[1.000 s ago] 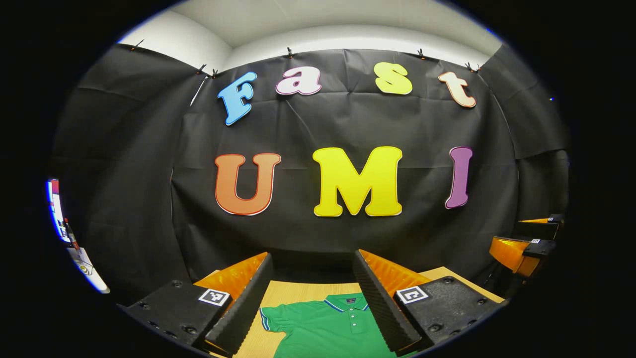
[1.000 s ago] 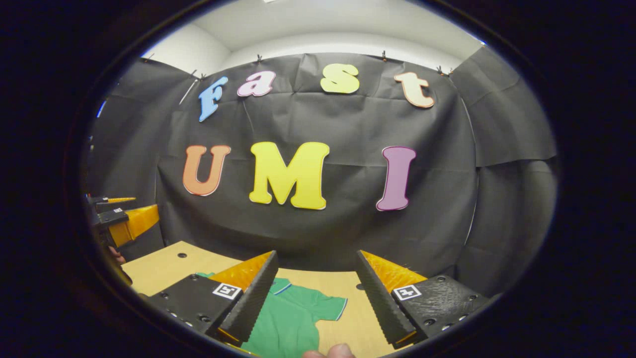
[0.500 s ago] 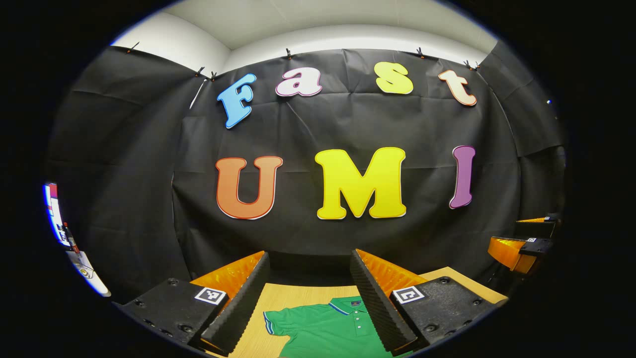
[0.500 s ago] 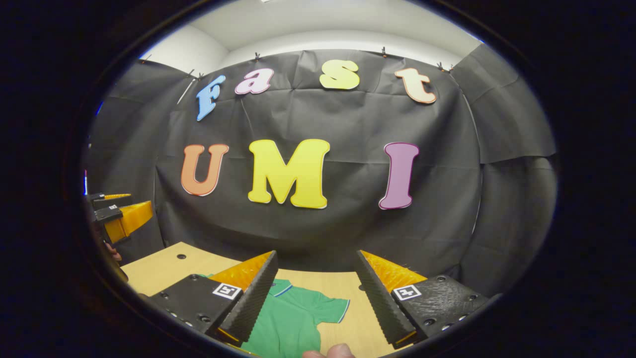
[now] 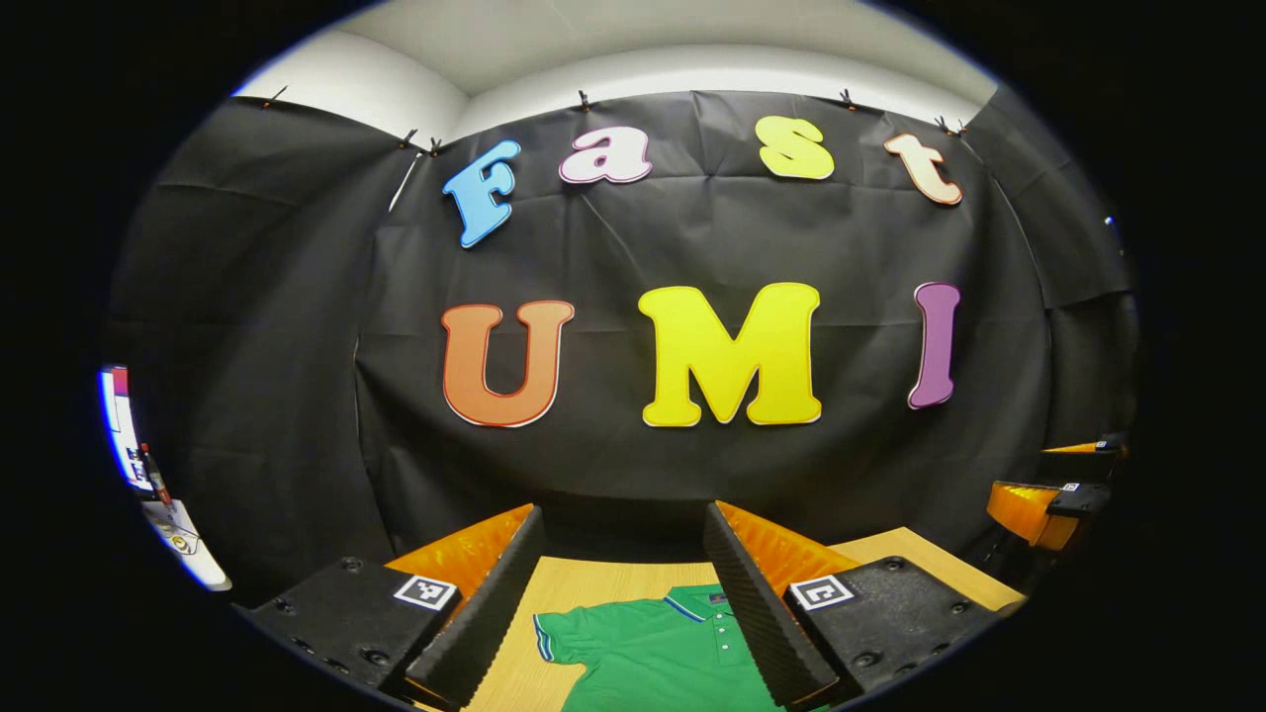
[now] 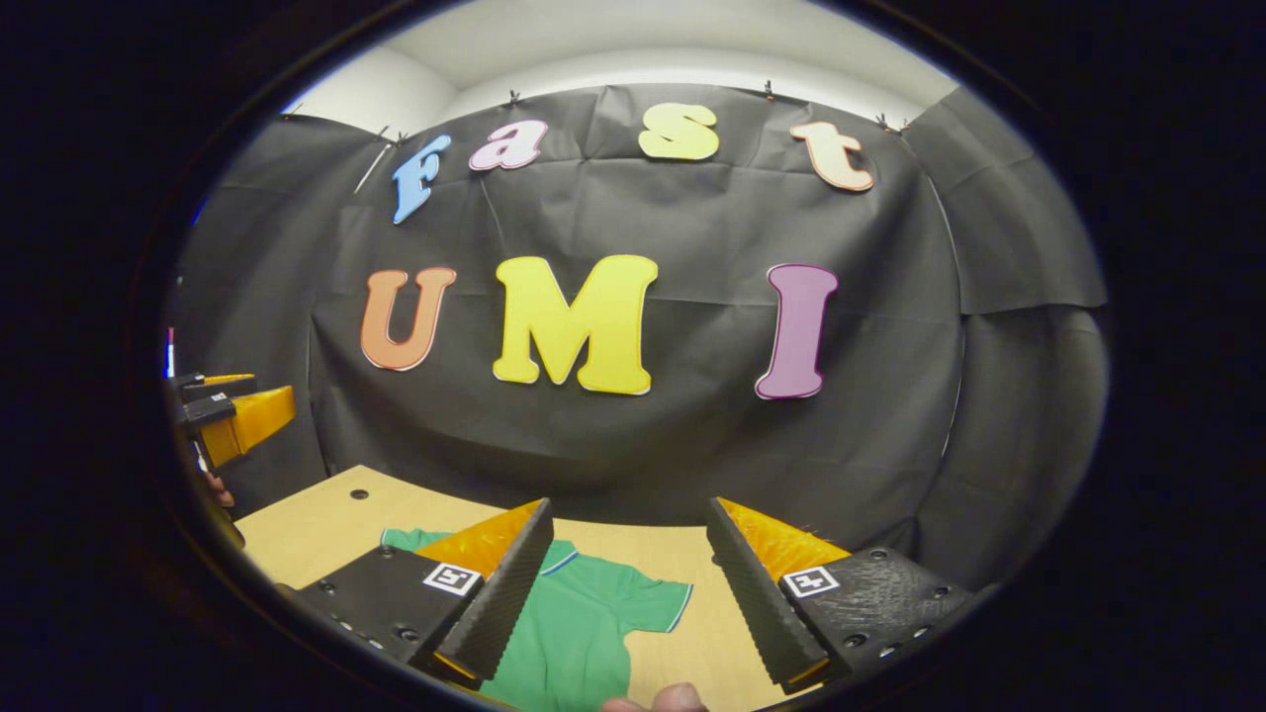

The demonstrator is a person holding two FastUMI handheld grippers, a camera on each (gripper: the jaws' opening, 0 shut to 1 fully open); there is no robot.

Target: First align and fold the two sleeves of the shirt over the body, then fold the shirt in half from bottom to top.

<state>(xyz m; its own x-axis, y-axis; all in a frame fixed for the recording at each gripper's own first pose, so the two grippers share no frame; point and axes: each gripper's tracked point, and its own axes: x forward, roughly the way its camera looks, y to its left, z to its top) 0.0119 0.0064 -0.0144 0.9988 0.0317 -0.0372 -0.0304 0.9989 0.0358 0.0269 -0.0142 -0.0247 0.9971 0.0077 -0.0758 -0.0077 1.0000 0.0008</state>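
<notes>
While the left gripper view shows shirt (image 5: pixel 653 653) buttons (image 5: pixel 723 643), a fingertip (image 6: pixel 658 700) edges the right.

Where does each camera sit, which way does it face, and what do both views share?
Left gripper view: rides the left gripper, facing the booth wall above the table; own open fingers below, right gripper far right.
Right gripper view: rides the right gripper, facing that wall; own open fingers, left gripper far left, a fingertip at the bottom.
Shared: the green shirt lying flat on the table.
</notes>
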